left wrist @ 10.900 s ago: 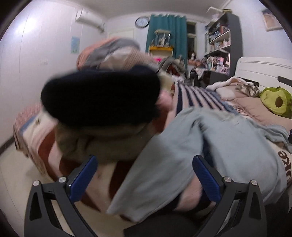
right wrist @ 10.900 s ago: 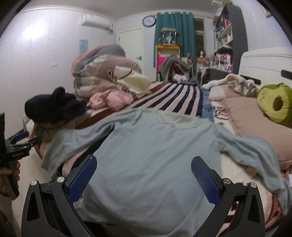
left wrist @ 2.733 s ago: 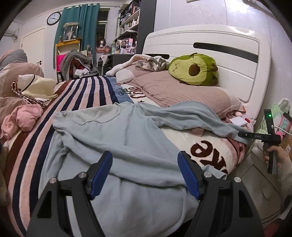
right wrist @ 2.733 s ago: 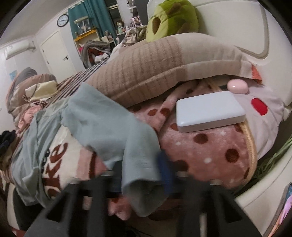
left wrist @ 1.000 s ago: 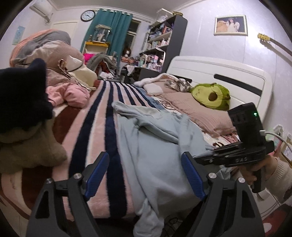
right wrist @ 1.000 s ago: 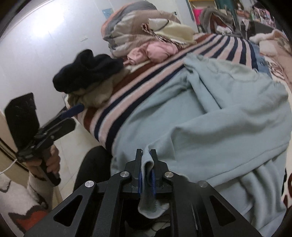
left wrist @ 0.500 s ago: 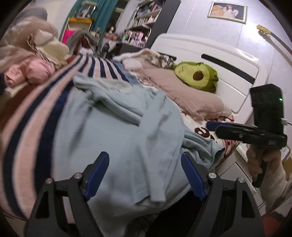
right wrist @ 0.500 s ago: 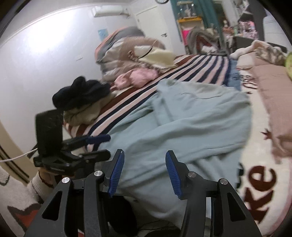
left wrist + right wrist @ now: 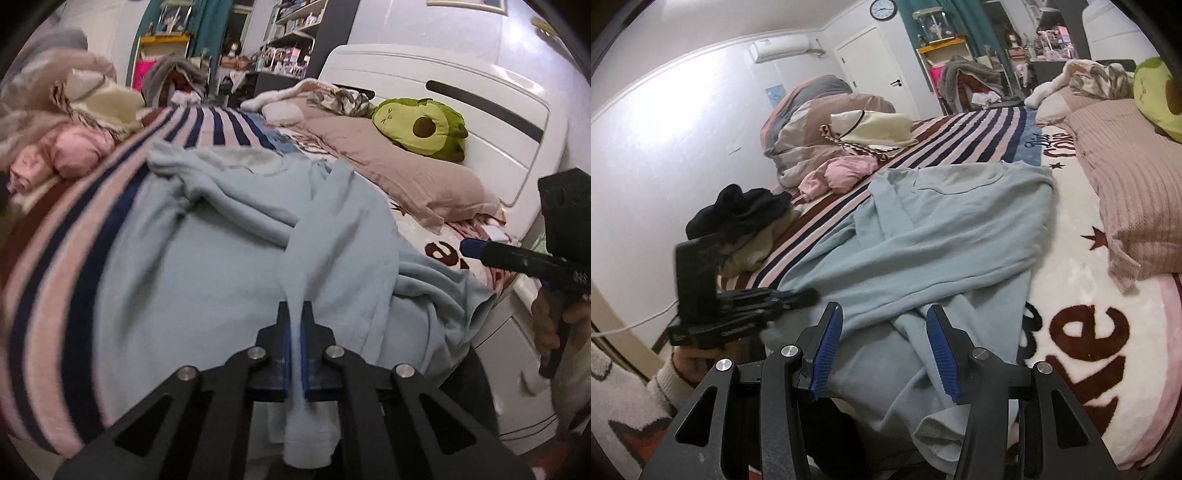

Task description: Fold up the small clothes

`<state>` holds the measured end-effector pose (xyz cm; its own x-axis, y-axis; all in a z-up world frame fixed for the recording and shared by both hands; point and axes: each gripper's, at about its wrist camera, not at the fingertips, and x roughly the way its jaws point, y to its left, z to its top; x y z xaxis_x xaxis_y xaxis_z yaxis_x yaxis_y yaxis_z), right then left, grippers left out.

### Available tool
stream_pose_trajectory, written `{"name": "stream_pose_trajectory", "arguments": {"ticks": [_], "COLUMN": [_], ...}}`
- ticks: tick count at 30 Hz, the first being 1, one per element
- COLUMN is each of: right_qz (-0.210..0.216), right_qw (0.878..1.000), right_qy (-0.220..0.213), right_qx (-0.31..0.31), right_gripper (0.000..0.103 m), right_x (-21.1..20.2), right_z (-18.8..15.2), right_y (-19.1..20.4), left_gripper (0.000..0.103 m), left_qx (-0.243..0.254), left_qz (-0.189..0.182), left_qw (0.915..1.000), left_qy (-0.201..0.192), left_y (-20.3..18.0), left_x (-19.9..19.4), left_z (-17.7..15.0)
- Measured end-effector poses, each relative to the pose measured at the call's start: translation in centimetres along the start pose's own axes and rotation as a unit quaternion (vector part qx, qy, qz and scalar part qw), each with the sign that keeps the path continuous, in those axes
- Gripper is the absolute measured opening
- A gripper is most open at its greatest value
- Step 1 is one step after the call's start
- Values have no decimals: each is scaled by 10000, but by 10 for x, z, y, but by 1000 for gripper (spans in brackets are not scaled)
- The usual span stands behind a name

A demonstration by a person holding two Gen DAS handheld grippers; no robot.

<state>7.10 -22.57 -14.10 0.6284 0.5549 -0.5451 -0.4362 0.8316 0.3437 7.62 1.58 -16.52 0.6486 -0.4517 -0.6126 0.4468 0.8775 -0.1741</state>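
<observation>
A light blue long-sleeved top (image 9: 229,236) lies spread across the bed, also in the right wrist view (image 9: 953,229). My left gripper (image 9: 295,317) is shut on one sleeve (image 9: 314,229) of it near the bed's front edge; the cuff hangs below the jaws. My right gripper (image 9: 884,321) is open and empty just above the top's lower part. It also shows at the right of the left wrist view (image 9: 476,249). The left gripper shows at the left of the right wrist view (image 9: 798,295).
A pink garment (image 9: 842,173), a dark garment (image 9: 738,210) on a beige one, and bundled quilts (image 9: 820,110) lie at the bed's left. A brown pillow (image 9: 388,166) and green avocado plush (image 9: 421,129) lie by the white headboard (image 9: 480,103).
My left gripper has closed on the sleeve; half a second ago it was open. My right gripper let go of the fabric it pinched a second ago and stays open.
</observation>
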Motion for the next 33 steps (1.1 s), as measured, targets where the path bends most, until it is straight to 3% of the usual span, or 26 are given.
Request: {"name": "stream_pose_trajectory", "arguments": {"ticks": [9, 11, 12, 13, 16, 21, 25, 28, 33], "right_qz": [-55, -105, -157, -220, -424, -851, -1052, -1316, -1197], "right_qw": [9999, 9997, 9995, 9993, 9982, 9934, 9886, 9832, 9809], "right_qy": [85, 149, 200, 237, 349, 573, 810, 993, 1164], "right_qx": [138, 167, 178, 183, 235, 510, 706, 780, 1000], "right_gripper": [44, 44, 44, 44, 50, 54, 66, 66, 66], "right_x": [7, 9, 10, 10, 3, -13, -18, -12, 1], "right_z": [-3, -6, -8, -11, -23, -54, -79, -93, -108], "right_y": [-1, -2, -2, -3, -7, -21, -30, -37, -44], "left_gripper": [6, 29, 51, 59, 60, 63, 63, 63, 63], "left_qx": [-40, -101, -144, -203, -288, -389, -476, -625, -652], "left_qz": [510, 546, 531, 487, 330, 445, 604, 524, 567], "left_qw": [9987, 9985, 9985, 9986, 9990, 9978, 9956, 9944, 9920], "left_qy": [31, 25, -7, -58, 1, 304, 539, 668, 915], "left_y": [32, 37, 38, 40, 45, 51, 51, 51, 45], "left_x": [-25, -28, -31, -35, -45, -54, -51, -45, -30], "left_z": [-11, -15, -17, -18, -26, -51, -74, -86, -97]}}
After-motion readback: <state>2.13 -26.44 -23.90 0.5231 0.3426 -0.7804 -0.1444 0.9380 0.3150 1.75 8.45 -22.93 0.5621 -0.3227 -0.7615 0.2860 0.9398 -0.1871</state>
